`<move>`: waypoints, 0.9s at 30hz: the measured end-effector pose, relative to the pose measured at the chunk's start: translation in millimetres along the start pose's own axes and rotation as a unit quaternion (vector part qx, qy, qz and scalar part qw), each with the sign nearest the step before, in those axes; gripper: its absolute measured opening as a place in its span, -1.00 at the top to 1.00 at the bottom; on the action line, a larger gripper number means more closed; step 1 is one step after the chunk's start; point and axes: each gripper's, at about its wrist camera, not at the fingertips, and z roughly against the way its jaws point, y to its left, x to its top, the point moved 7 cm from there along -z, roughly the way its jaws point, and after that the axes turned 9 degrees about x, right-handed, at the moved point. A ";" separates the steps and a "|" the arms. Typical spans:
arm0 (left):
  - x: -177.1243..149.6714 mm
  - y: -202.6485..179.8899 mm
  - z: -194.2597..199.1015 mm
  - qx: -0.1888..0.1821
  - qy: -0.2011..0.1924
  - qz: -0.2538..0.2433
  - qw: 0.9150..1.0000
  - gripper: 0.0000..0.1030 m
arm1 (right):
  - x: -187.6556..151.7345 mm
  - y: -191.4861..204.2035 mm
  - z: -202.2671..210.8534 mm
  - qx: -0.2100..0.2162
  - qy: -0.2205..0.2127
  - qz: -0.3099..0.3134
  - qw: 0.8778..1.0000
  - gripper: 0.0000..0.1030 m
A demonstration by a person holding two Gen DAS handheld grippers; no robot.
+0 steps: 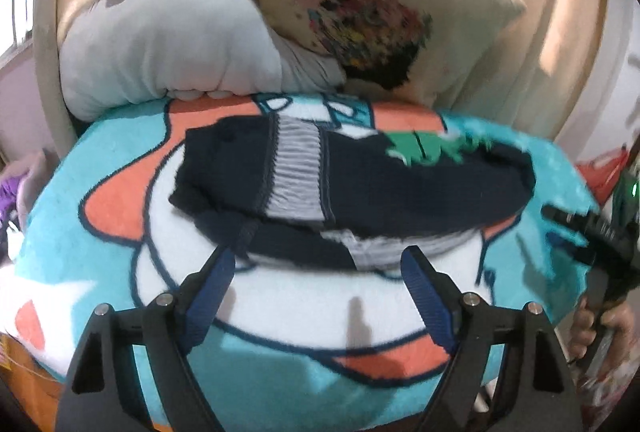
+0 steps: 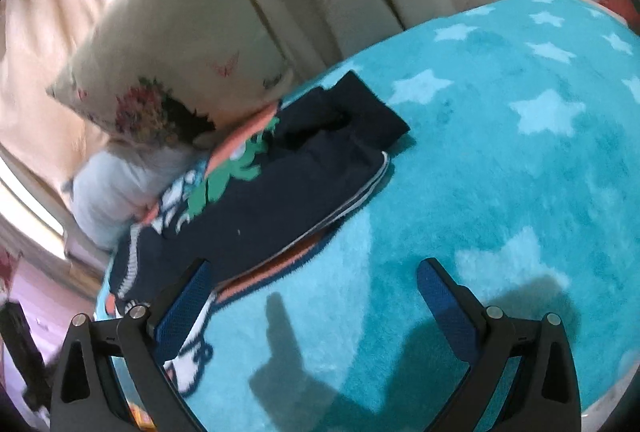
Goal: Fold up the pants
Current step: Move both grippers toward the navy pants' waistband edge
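The left gripper (image 1: 318, 264) has its jaws spread wide and grips nothing; its blue pads (image 1: 424, 296) hang just short of the near edge of the pants (image 1: 360, 192), over a white patch of the blanket (image 1: 280, 312). The right gripper (image 2: 316, 284) is likewise wide open and empty, poised above the teal, star-printed part of the blanket (image 2: 500, 192), with its left pad (image 2: 184, 308) close to the near end of the pants (image 2: 248, 208) and its right pad over bare blanket. The pants are dark navy, lying on the blanket in a folded, layered bundle; a grey ribbed band (image 1: 298, 168) runs across them in the left wrist view, a green print (image 2: 232, 172) shows on the upper layer, and striped edges peek from the fold on the side facing the right gripper. In the left wrist view the right gripper's body (image 1: 600, 236) and the hand (image 1: 592, 328) holding it appear at the right edge, beside the blanket. Behind the pants, a grey cushion (image 1: 160, 44) and a cream pillow (image 1: 380, 4) with a colourful print lean against a peach curtain (image 1: 540, 12). Both views are somewhat blurred.
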 end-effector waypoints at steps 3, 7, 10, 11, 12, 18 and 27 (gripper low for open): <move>15.7 2.0 -9.5 -0.062 0.038 0.046 0.996 -0.62 | 10.8 13.7 6.7 0.031 -0.006 -0.005 0.999 -0.83; 21.5 -10.5 -26.0 -0.154 0.100 0.095 0.978 -0.24 | 12.8 42.6 -1.4 0.088 0.014 0.001 0.996 -0.83; 24.5 -20.2 -37.4 -0.168 0.118 0.113 0.972 -0.21 | 6.7 53.1 -15.3 0.109 0.037 -0.005 0.993 -0.83; 26.0 -22.4 -40.7 -0.163 0.119 0.116 0.973 -0.21 | 5.3 56.3 -18.6 0.114 0.042 -0.005 0.993 -0.83; 27.2 -22.0 -44.1 -0.158 0.121 0.120 0.973 -0.21 | 3.9 59.8 -21.6 0.118 0.047 -0.001 0.992 -0.83; 25.8 -24.6 -49.4 -0.173 0.134 0.142 0.965 -0.20 | -5.4 77.1 -30.1 0.136 0.069 0.018 0.988 -0.83; 7.4 -20.1 -61.2 -0.185 0.174 0.178 0.951 -0.20 | -12.2 81.6 -42.8 0.135 0.086 0.022 0.987 -0.83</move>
